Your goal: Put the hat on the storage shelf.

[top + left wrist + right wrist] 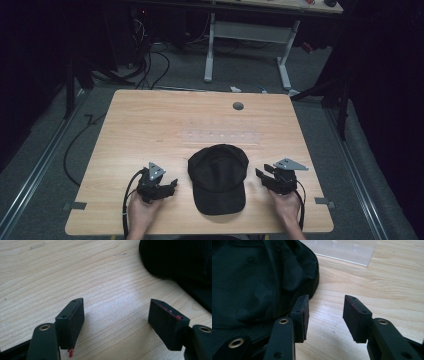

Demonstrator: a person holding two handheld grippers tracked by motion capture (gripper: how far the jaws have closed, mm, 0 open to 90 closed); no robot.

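Your left claw [172, 185] sits released on the counter [150, 120], well left of the cap [218, 176] lying centre-front; your right claw [261, 175] gapes empty beside the cap's edge. Pinch now and you'll likely catch only wood, or shove the cap sideways.

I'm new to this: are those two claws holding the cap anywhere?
No. The left gripper and right gripper both stand open over bare table, one at each side of the cap. Nothing sits between either pair of jaws.
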